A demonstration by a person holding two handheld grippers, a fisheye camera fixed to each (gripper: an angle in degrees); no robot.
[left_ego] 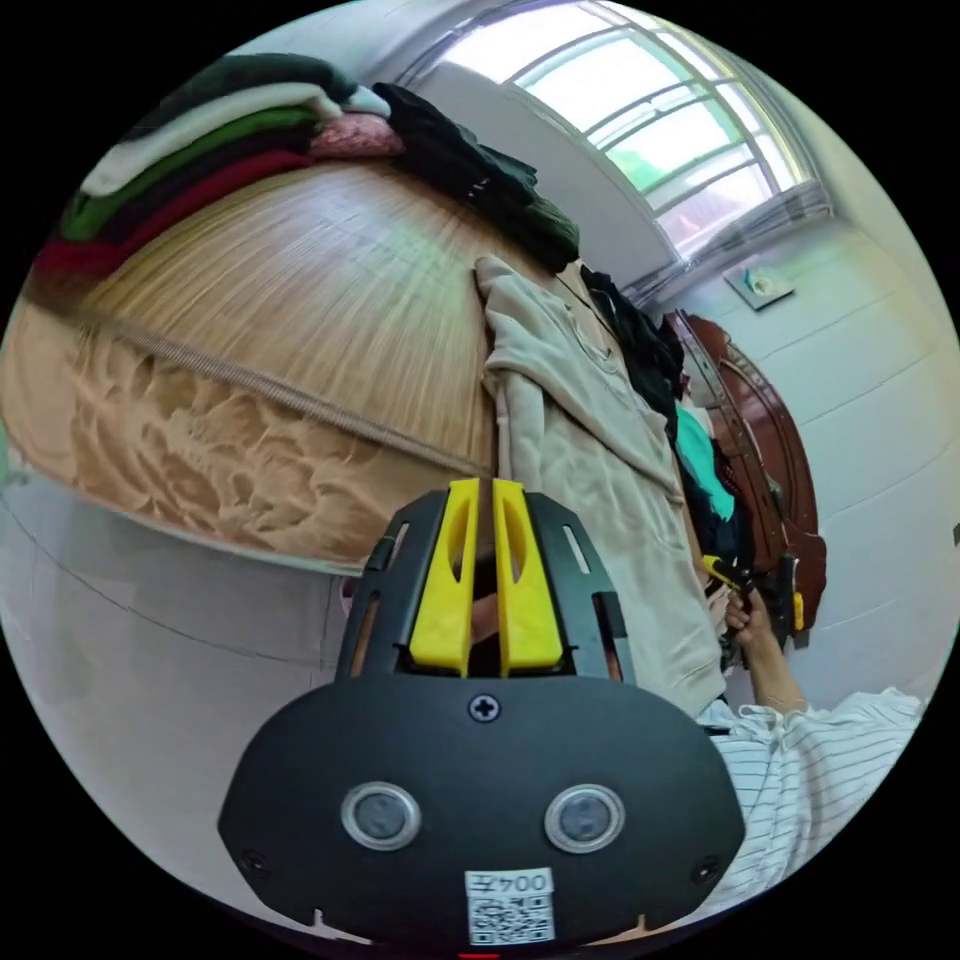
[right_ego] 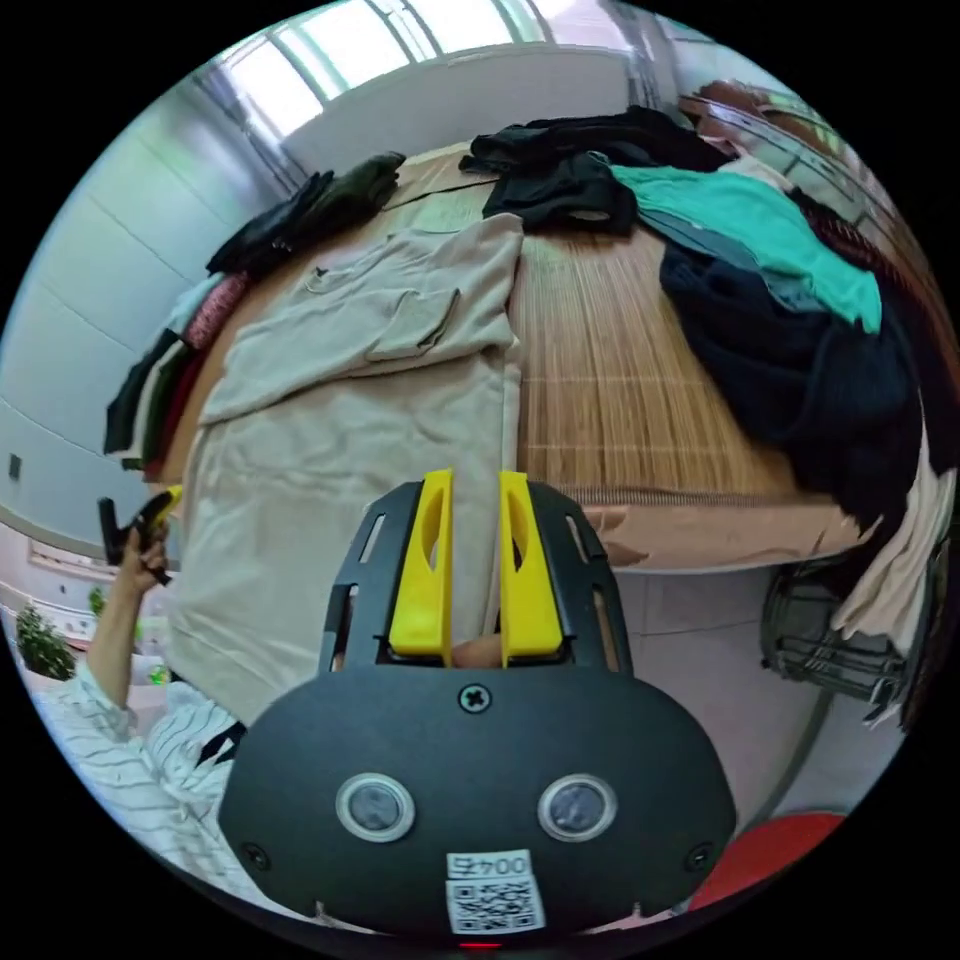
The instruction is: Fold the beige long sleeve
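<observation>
Fabric of the beige long sleeve (right_ego: pixel 330 440) is spread flat on the bamboo-matted bed (right_ego: pixel 620 400), its hem hanging over the near edge and 1 sleeve folded across the chest. The left gripper (left_ego: pixel 484 490) is seen with its 2 yellow jaws nearly together, nothing between them. The right gripper (right_ego: pixel 474 485) is held above the garment's lower part, jaws narrowly parted and empty. Dark and teal clothes (right_ego: pixel 780 300) are heaped along the bed's right edge, folded ones (right_ego: pixel 170 380) along the left.
</observation>
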